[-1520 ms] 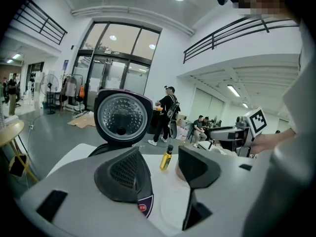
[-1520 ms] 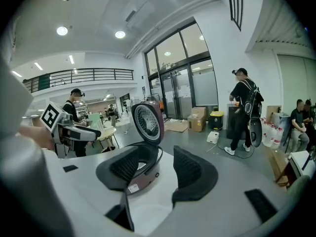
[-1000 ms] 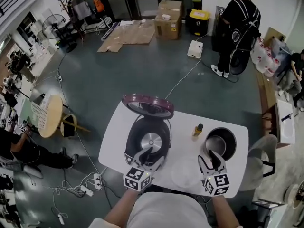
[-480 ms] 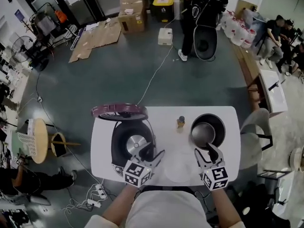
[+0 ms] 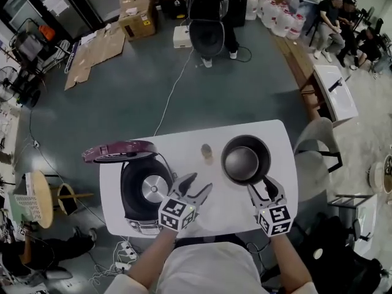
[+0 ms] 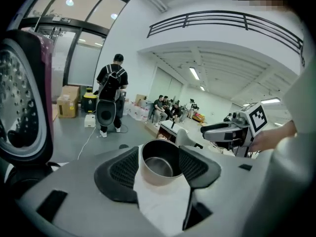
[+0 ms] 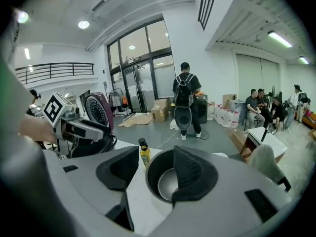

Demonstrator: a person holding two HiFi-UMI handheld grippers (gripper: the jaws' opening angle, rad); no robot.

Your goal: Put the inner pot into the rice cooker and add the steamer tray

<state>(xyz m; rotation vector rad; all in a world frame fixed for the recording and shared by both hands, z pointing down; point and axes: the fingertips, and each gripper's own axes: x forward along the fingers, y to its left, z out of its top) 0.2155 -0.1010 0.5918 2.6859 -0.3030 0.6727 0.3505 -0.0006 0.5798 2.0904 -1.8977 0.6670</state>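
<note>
Dark inner pot sits just ahead of the right gripper, the nearer one, jaws spread; the left gripper gapes empty too.

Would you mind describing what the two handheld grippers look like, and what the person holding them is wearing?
The left gripper and right gripper match: grey bodies, each with two tapering jaws faced with black textured pads, and each with a white cube printed with black square markers. No cables show on either. The person wears a pale top.
</note>
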